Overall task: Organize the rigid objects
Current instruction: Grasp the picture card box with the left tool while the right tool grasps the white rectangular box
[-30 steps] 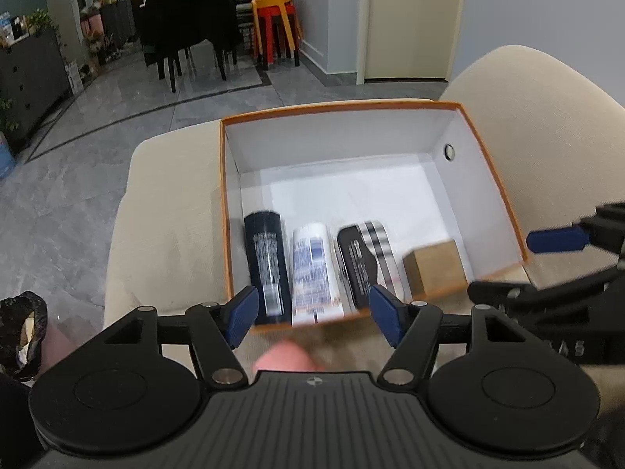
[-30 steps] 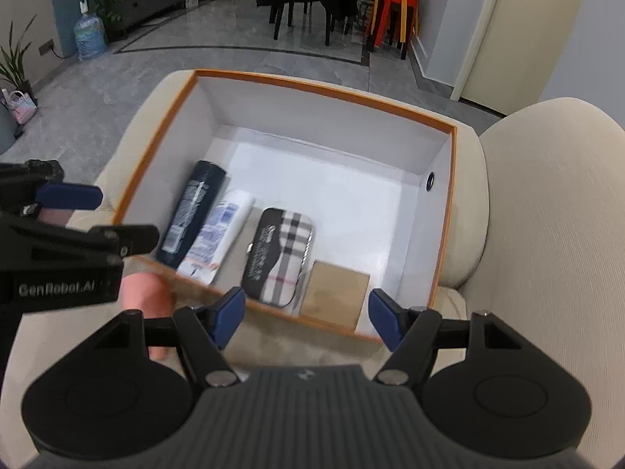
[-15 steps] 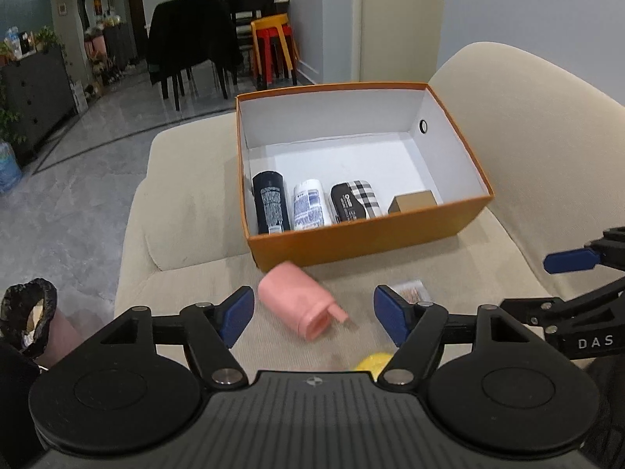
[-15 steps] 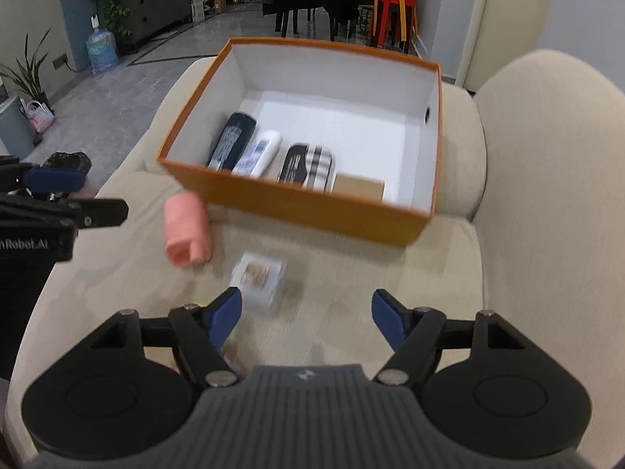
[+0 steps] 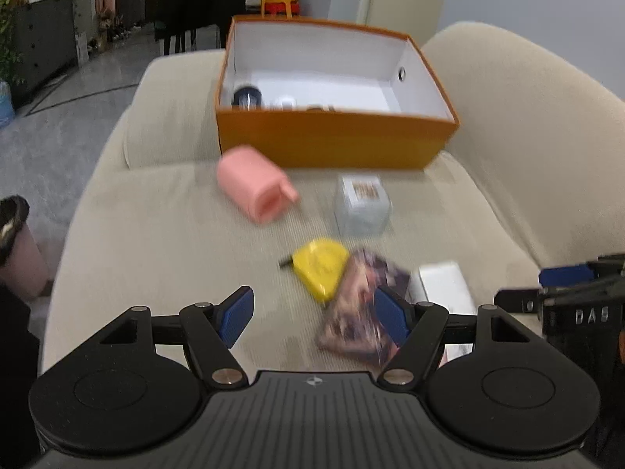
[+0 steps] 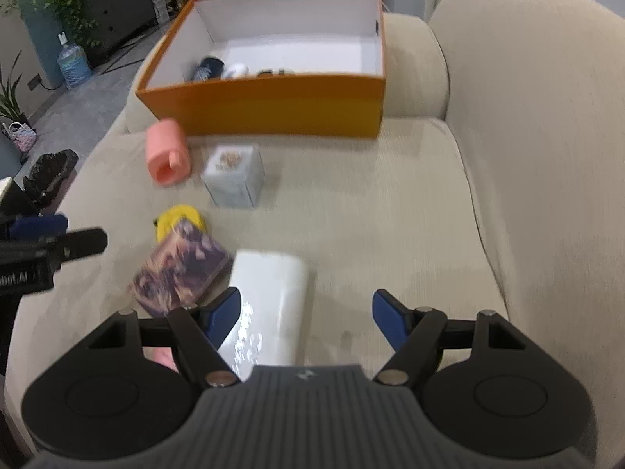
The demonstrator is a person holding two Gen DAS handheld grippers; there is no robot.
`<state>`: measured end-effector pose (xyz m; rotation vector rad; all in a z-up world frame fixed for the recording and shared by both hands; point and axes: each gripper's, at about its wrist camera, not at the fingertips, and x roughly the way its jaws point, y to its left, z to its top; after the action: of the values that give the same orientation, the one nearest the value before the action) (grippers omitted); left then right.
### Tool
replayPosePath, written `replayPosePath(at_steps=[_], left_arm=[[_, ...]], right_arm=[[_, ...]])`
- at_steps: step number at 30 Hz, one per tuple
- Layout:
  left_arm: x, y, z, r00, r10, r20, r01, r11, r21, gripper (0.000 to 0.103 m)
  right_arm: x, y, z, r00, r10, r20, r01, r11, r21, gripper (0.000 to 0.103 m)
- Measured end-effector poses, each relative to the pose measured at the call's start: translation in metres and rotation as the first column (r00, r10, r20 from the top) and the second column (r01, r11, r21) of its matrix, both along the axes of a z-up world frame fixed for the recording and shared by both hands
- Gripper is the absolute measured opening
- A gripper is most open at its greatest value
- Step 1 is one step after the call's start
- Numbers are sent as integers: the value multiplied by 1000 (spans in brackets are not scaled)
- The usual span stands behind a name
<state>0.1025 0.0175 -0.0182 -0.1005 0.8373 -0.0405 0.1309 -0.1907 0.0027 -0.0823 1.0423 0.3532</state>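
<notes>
Both grippers, left point(image 5: 312, 314) & right point(image 6: 306, 312), hover w/ fingers spread, nothing pinched; white box point(image 6: 269, 297), patterned box point(image 6: 179, 269) lie on sofa point(image 6: 390, 215).

Two wrist views: we look forward and down along each gripper's fingers, low over the sofa seat point(image 5: 156, 234), the left from the seat's left side, the right from its right. Both share the orange box point(image 5: 336, 140) at the far end and each shows the other gripper at its edge

Beige sofa point(image 6: 390, 203) with orange box point(image 6: 273, 105)
</notes>
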Motion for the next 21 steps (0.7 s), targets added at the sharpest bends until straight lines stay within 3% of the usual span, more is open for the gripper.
replayPosePath(at_steps=[6,14,21], left_arm=[[-6,-12,-22,999,-33,-21,32,999,-12,83],[24,-33,-31,994,-108,-28,108,994,8,81],[44,-57,-53,979,-172,-111,185,976,118,80]], right_arm=[[-14,-3,-17,1000,1,-23,-1,1000,-9,75],[-17,-1,-20,1000,11,-16,-12,1000,-15,78],[-12,-6,-26,999,-9,-50,9,1000,4,79]])
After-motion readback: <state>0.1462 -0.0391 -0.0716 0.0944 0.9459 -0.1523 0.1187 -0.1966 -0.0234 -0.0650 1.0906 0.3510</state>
